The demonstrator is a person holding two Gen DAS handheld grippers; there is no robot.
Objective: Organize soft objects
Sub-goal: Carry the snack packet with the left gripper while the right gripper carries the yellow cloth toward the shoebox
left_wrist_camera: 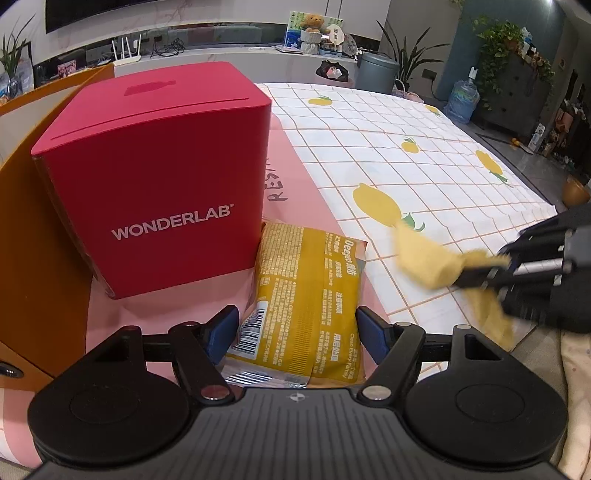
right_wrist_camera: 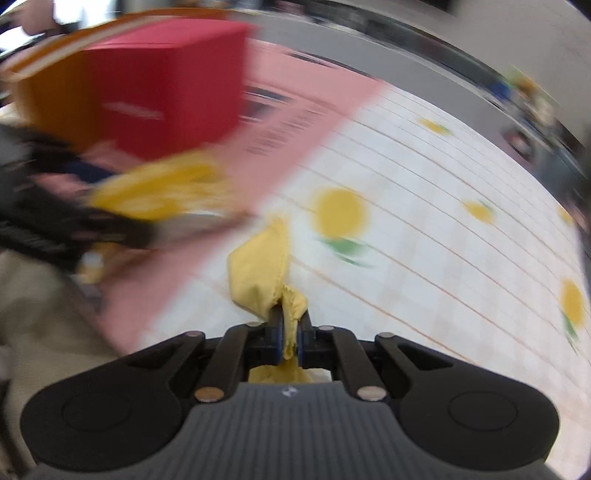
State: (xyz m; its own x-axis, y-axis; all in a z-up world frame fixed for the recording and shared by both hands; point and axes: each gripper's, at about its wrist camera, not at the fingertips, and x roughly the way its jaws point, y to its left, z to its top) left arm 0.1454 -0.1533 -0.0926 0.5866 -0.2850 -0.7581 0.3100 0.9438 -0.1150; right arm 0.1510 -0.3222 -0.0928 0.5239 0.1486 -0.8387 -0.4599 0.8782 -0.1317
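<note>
Nearest, in the right wrist view: right gripper (right_wrist_camera: 290, 334) with its blue-padded fingers (right_wrist_camera: 279, 334) pinched tight on a soft pale-yellow cloth (right_wrist_camera: 258, 273), a crumpled fold bunched up ahead of the tips, a tail hanging below between the black arms. Seen from the left wrist view, same cloth (left_wrist_camera: 424, 262) held off the surface at the right edge, clamped in black fingers. Left gripper (left_wrist_camera: 295, 332) spread wide, its blue fingers (left_wrist_camera: 223, 328) standing either side of a flat yellow plastic packet with printed text and a barcode (left_wrist_camera: 306, 295); whether the pads press on it, cannot tell. Packet lying on a pink sheet with dark lettering (left_wrist_camera: 291, 177), its far corner close against a glossy red cube-shaped cardboard box marked WONDERLAB (left_wrist_camera: 155, 177). Beyond and to the right, a white checked spread with thin orange lines and yellow fruit prints (left_wrist_camera: 406, 122) covering the desk. Left of the box, an orange panel (left_wrist_camera: 33, 258). Farther back, a long pale counter with a white router (left_wrist_camera: 127, 50), a small teddy bear (left_wrist_camera: 314, 22), leafy potted plants (left_wrist_camera: 502, 40), a grey bin (left_wrist_camera: 376, 72) and a blue water jug (left_wrist_camera: 461, 98) on the floor. Right wrist view heavily blurred away from the cloth.
</note>
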